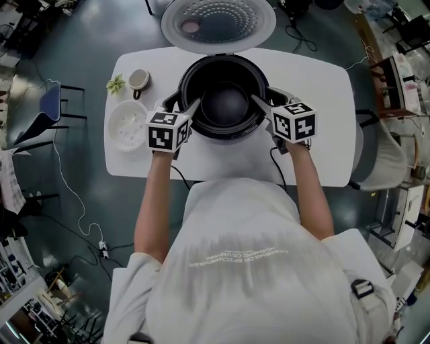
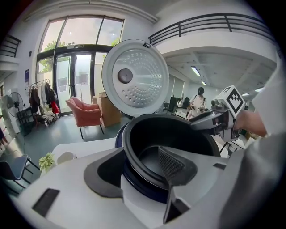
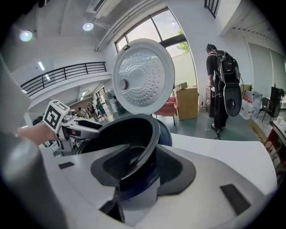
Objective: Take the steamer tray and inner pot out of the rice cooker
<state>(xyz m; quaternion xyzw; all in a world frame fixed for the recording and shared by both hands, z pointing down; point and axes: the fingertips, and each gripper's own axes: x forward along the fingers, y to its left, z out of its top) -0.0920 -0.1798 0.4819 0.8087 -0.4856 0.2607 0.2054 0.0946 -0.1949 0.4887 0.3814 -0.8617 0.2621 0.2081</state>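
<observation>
The rice cooker [image 1: 222, 132] stands open on the white table [image 1: 316, 87], with its lid [image 1: 218, 20] tipped back. The black inner pot [image 1: 225, 104] sits inside it. My left gripper [image 1: 183, 104] straddles the pot's left rim [image 2: 134, 154], one pad inside and one outside. Both pads stand apart from the rim, so it is open. My right gripper [image 1: 267, 97] straddles the right rim [image 3: 149, 150] the same way, also open. The white steamer tray [image 1: 126, 125] lies on the table left of the cooker.
A cup [image 1: 139, 79] and a small green plant [image 1: 115, 84] sit at the table's back left. Chairs stand on both sides of the table. A power cable [image 1: 275, 164] runs off the near edge. A person with a backpack [image 3: 221, 85] stands beyond the table.
</observation>
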